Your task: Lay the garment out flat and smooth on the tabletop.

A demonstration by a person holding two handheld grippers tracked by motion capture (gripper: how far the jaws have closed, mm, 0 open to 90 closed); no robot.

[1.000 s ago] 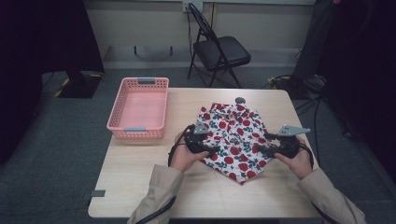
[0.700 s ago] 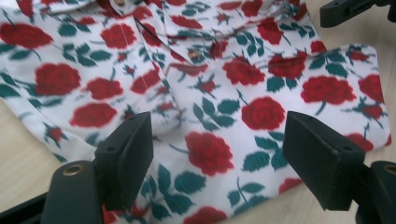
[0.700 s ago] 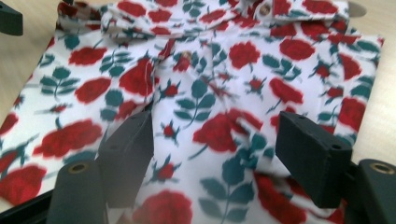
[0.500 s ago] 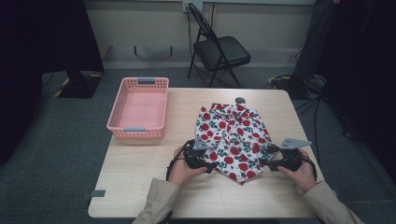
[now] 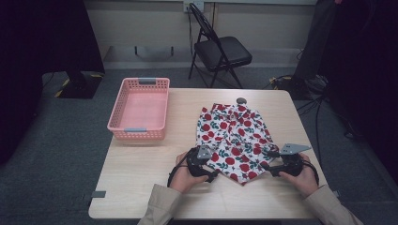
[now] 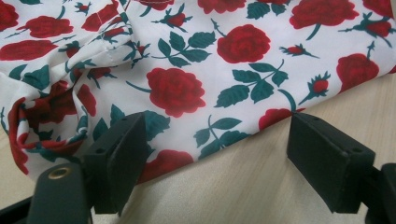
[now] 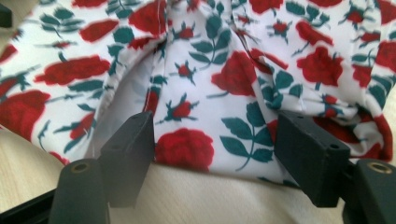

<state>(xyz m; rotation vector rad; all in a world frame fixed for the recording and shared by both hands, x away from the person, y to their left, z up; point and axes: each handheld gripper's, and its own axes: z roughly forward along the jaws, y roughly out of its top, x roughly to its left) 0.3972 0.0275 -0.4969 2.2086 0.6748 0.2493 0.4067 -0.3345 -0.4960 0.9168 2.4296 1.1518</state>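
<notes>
At the bench's (image 5: 141, 187) near edge, left gripper (image 5: 210, 169) and right gripper (image 5: 268, 166) flank the rose-print cloth's (image 5: 234, 140) closest hem, fingers spread wide and gripping nothing, the left's just opened further, seemingly poised to pinch both corners; a pink basket (image 5: 139, 109) waits beyond.

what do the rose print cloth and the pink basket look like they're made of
Rose print cloth: thin woven fabric, smooth, slightly silky-looking; it wrinkles softly and shows a stitched hem. Pink basket: probably moulded plastic, matte, with lattice walls.
</notes>
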